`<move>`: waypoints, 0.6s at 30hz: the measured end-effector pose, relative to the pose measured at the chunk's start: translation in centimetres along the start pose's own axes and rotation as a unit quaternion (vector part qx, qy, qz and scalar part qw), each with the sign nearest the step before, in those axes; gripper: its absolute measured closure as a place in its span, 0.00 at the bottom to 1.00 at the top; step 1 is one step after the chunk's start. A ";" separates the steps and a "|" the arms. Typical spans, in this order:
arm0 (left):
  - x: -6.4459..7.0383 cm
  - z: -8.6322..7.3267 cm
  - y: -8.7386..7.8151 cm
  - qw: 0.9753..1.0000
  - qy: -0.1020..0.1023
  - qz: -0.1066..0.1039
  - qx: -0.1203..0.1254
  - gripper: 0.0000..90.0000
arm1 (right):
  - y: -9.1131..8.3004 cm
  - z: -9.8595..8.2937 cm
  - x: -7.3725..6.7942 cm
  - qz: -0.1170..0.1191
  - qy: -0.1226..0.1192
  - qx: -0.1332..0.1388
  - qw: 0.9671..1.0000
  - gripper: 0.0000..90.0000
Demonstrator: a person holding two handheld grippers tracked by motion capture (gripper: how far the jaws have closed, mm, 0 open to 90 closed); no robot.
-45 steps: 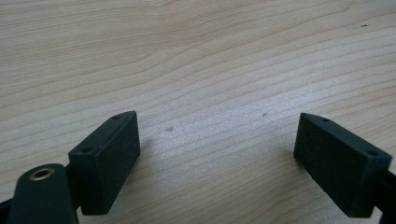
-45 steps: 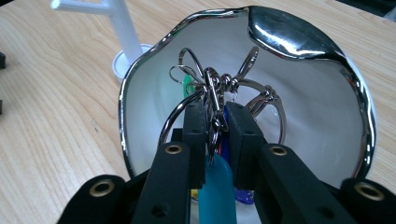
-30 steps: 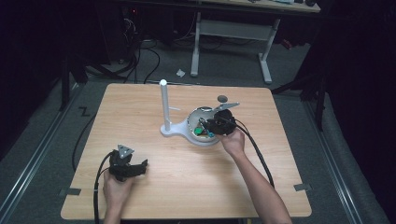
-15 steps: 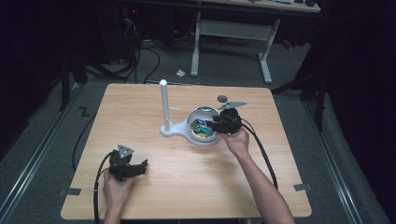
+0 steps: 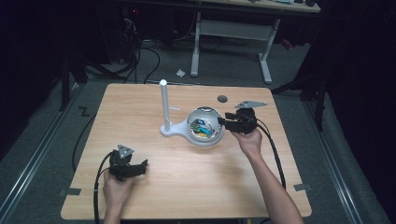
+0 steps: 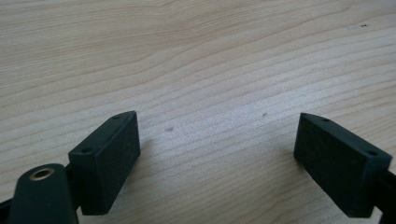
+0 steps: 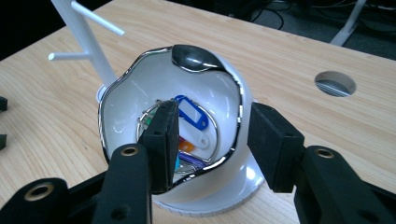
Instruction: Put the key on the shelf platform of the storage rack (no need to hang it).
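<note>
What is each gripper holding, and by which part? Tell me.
The right gripper straddles the bowl at its near rim, jaws not yet closed. The left gripper holds nothing.

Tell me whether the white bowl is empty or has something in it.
Not empty: the bowl holds a wire ring with key tags, including a blue tag and an orange one.

The worktop (image 5: 154, 196) is pale wood with a fine straight grain and a smooth, matt face. The bowl (image 7: 212, 93) looks like glossy white plastic, its rim edged in bright chrome-like metal (a dark mirror patch sits at the far lip). Inside lie a thin wire ring (image 7: 215, 123) of shiny metal and smooth plastic key tags (image 7: 192, 114), blue and white. The white stand (image 5: 164, 105) is smooth, satin plastic. The right gripper (image 7: 212, 140) has jaws of dull black material with brass-coloured inserts; the left gripper (image 6: 217, 156) looks the same.
</note>
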State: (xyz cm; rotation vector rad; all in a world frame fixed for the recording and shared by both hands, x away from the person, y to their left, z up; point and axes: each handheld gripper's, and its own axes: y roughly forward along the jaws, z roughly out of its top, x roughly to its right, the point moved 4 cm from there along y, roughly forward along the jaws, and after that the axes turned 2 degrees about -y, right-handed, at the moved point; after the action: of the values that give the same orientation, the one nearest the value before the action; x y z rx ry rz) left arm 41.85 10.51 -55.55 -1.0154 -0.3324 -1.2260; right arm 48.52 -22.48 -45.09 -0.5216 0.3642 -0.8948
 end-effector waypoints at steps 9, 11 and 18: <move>0.0 0.0 0.0 1.000 0.000 0.000 0.000 0.16 | -2.1 -0.6 0.9 -0.007 0.012 0.018 1.000 0.58; 0.0 0.0 0.0 1.000 0.000 0.000 0.000 0.16 | -2.6 -0.8 1.1 -0.010 0.013 0.018 1.000 0.58; 0.0 0.0 0.0 1.000 -0.001 0.001 0.000 0.16 | -4.0 -0.9 1.5 -0.015 0.014 0.026 0.999 0.57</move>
State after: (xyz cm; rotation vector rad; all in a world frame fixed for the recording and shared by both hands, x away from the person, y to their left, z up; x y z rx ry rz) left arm 41.85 10.50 -55.55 -1.0162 -0.3330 -1.2241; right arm 46.38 -25.99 -43.63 -0.4675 0.3578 -0.9391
